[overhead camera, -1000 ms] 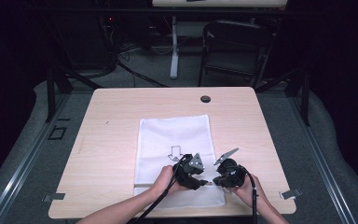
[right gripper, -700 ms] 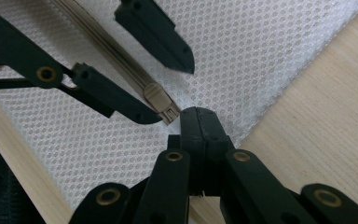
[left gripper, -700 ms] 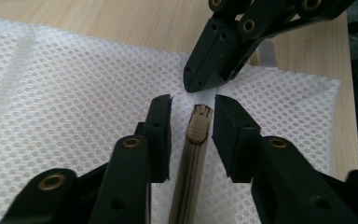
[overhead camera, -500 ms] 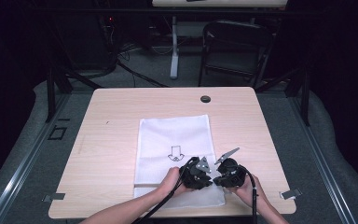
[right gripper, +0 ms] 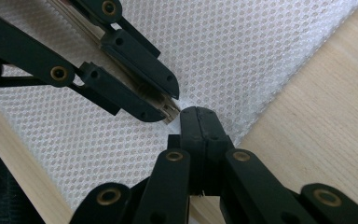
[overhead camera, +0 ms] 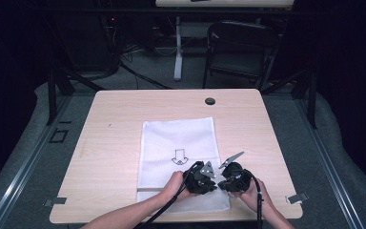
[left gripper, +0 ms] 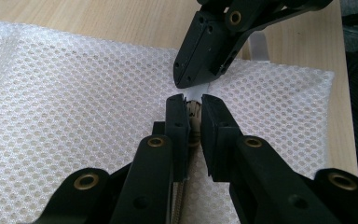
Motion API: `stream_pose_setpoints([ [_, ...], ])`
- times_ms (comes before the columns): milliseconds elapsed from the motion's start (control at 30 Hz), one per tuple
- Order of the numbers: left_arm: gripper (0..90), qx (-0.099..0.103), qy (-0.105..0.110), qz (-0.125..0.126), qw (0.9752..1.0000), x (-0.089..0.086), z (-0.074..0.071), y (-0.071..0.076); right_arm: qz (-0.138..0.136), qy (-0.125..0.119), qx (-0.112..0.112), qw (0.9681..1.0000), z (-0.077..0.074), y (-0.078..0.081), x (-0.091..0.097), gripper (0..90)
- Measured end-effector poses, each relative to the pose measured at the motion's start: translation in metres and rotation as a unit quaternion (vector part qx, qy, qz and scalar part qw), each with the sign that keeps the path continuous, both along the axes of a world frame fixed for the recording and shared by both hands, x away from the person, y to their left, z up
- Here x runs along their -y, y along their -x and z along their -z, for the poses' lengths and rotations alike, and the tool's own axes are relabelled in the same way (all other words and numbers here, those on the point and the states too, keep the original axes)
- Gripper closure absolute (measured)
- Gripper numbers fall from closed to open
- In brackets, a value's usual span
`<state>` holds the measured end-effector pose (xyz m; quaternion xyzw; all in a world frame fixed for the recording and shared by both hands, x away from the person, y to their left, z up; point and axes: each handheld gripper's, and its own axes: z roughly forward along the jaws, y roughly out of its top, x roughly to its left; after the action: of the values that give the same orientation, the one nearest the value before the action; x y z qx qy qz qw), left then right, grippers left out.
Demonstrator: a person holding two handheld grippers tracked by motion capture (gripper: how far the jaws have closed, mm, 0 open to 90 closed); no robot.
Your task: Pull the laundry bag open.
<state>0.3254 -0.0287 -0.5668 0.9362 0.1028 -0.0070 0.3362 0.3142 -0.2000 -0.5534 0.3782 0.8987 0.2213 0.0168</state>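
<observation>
Mesh bag near table front edge, both tools pinching zipper

Right gripper jaws rise from the bottom centre, pressed flat together, tips pinching the white mesh bag at a small fold near its edge. Left gripper comes in from the upper left, its two black jaws angled down-right, tips just beside the right gripper's tips, nearly touching. Between the left gripper's jaws sits the zipper, a pale beige strip with a small end piece; the jaws have just been closing on it and sit tight against it. Mesh bag spreads ahead of and to the left of the right gripper. Bare wooden table lies to its right, with a strip at lower left.
</observation>
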Motion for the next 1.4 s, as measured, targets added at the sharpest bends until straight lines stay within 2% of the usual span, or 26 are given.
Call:
stream_pose_setpoints([
  [167, 82.3, 0.002, -0.003, 0.001, 1.0000, 0.000, -0.001, 0.000, 0.001, 0.001, -0.002, 1.0000, 0.000, 0.000, 0.000, 90.0],
  [200, 82.3, 0.003, -0.006, 0.001, 1.0000, 0.000, -0.001, 0.000, 0.009, -0.007, 0.001, 0.9999, 0.001, 0.001, 0.000, 90.0],
  [233, 82.3, 0.003, -0.005, 0.002, 1.0000, 0.000, -0.001, 0.000, 0.001, 0.003, 0.000, 1.0000, 0.000, 0.000, 0.001, 90.0],
  [300, 82.3, 0.001, -0.003, 0.003, 1.0000, -0.001, -0.001, 0.000, 0.003, 0.003, -0.009, 1.0000, 0.000, 0.000, 0.001, 90.0],
  [433, 82.3, 0.001, -0.001, 0.003, 1.0000, -0.001, -0.001, -0.001, 0.007, -0.003, -0.009, 0.9999, 0.001, 0.001, 0.001, 90.0],
  [533, 82.3, -0.001, -0.002, 0.003, 1.0000, -0.002, -0.001, 0.000, 0.024, -0.018, -0.007, 0.9995, 0.002, 0.003, -0.001, 90.0],
  [667, 82.3, 0.003, -0.004, 0.004, 1.0000, -0.002, -0.002, 0.000, 0.010, -0.002, -0.003, 0.9999, 0.001, 0.002, 0.002, 90.0],
  [700, 82.4, 0.003, -0.003, 0.005, 1.0000, -0.002, -0.001, 0.000, 0.017, -0.015, -0.004, 0.9997, 0.003, 0.003, 0.002, 90.0],
  [767, 82.3, 0.002, -0.003, 0.006, 1.0000, -0.003, -0.001, 0.000, 0.021, -0.018, -0.005, 0.9996, 0.003, 0.003, 0.003, 90.0],
  [800, 82.3, -0.001, -0.001, 0.009, 1.0000, -0.003, -0.001, -0.001, 0.013, -0.008, -0.006, 0.9999, 0.002, 0.002, 0.003, 90.0],
  [833, 82.4, 0.002, -0.008, 0.008, 0.9999, -0.004, -0.002, 0.000, 0.019, -0.015, -0.004, 0.9997, 0.003, 0.003, 0.002, 90.0],
  [867, 82.4, 0.002, -0.005, 0.009, 1.0000, -0.006, -0.002, -0.001, 0.014, -0.007, -0.006, 0.9999, 0.002, 0.002, 0.003, 90.0],
  [900, 82.4, 0.001, -0.003, 0.008, 1.0000, -0.008, -0.002, -0.002, 0.022, -0.016, -0.006, 0.9996, 0.003, 0.003, 0.003, 90.0],
  [933, 82.3, -0.004, 0.001, 0.007, 1.0000, -0.011, -0.002, -0.003, 0.014, -0.008, -0.007, 0.9998, 0.002, 0.002, 0.004, 90.0],
  [967, 82.3, -0.008, 0.000, 0.005, 1.0000, -0.013, -0.001, -0.003, 0.015, -0.011, -0.008, 0.9998, 0.002, 0.002, 0.003, 90.0],
  [1033, 82.3, -0.001, -0.006, 0.007, 1.0000, -0.013, -0.002, -0.002, 0.014, -0.005, -0.005, 0.9999, 0.002, 0.002, 0.003, 90.0],
  [1133, 82.3, 0.002, -0.010, 0.008, 0.9999, -0.014, -0.003, -0.002, 0.011, -0.009, -0.008, 0.9999, 0.002, 0.001, 0.004, 90.0],
  [1167, 82.3, -0.004, -0.001, 0.010, 0.9999, -0.015, -0.002, -0.003, 0.012, -0.008, -0.008, 0.9999, 0.002, 0.001, 0.004, 90.0],
  [1200, 82.3, -0.007, 0.000, 0.011, 0.9999, -0.016, -0.002, -0.003, 0.011, -0.008, -0.008, 0.9999, 0.002, 0.001, 0.004, 90.0],
  [1233, 82.3, -0.002, -0.007, 0.009, 0.9999, -0.017, -0.003, -0.003, 0.010, -0.008, -0.007, 0.9999, 0.002, 0.001, 0.004, 90.0],
  [1267, 82.3, -0.004, -0.001, 0.010, 0.9999, -0.018, -0.002, -0.003, 0.011, -0.008, -0.008, 0.9999, 0.002, 0.001, 0.004, 90.0],
  [1400, 82.2, -0.006, -0.006, 0.009, 0.9999, -0.022, -0.004, -0.003, 0.011, -0.011, -0.009, 0.9998, 0.002, 0.001, 0.004, 90.0],
])
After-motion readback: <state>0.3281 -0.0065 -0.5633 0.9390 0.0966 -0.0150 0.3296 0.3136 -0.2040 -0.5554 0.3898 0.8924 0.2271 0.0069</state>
